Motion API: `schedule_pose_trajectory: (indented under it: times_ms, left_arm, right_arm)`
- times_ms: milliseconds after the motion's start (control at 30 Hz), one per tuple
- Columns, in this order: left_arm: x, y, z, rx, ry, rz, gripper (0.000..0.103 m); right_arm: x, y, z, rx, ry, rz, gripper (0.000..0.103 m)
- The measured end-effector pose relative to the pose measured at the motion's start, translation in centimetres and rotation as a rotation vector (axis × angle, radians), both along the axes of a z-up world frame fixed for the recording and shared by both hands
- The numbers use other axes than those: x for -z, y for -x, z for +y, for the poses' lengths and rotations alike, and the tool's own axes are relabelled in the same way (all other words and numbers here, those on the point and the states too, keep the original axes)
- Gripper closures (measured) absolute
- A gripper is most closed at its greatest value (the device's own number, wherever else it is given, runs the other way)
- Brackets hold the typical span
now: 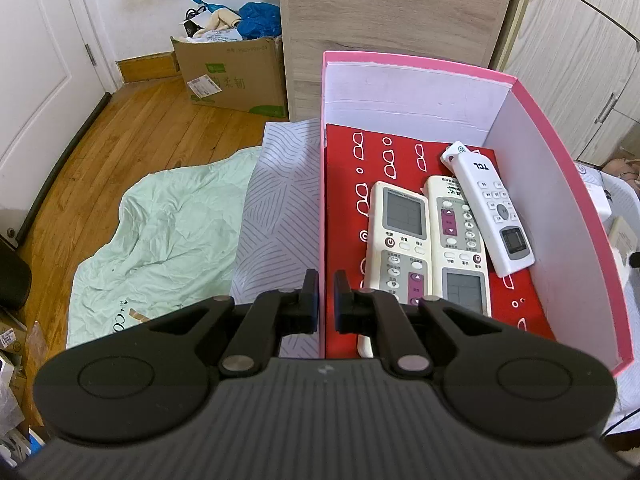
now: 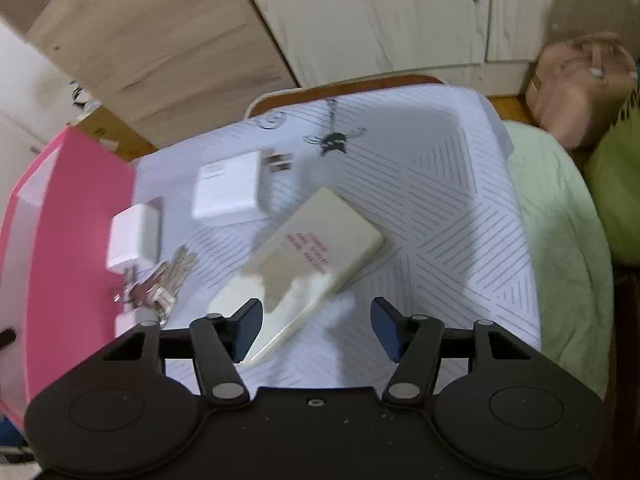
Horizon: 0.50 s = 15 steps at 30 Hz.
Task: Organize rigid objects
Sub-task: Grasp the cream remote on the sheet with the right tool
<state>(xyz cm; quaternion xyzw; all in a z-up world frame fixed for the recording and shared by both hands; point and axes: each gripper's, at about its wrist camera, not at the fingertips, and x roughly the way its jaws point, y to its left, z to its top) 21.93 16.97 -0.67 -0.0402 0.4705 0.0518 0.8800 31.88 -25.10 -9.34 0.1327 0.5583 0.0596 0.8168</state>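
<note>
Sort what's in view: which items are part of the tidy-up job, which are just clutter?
Job: pink box, gripped at its wall by the left gripper; three remotes inside; cream flat case, two white chargers, keys before the open right gripper.

Clutter: cardboard box, green blanket, wardrobe.

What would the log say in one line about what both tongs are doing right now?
left tongs: shut on pink box wall | right tongs: open, over cream box | three remotes inside pink box
</note>
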Motion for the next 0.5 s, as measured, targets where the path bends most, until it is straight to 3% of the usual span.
schedule_pose_trajectory:
  times_ms: [133,267,500]
  left_arm:
    - [0.0,0.0,0.0,0.008,-0.013,-0.004,0.097]
    - [0.0,0.1,-0.2,0.007,-0.020,-0.006,0.097]
    - [0.0,0.1,-0.2,0.008,-0.021,-0.006,0.097]
  right_arm:
    - [0.2,-0.5,1.5,-0.044,0.045,-0.060,0.036]
    - [0.1,-0.3,2.7,-0.086,0.127,-0.155,0.023]
    - [0.9,-0.5,2.4,-0.136,0.114,-0.260,0.017]
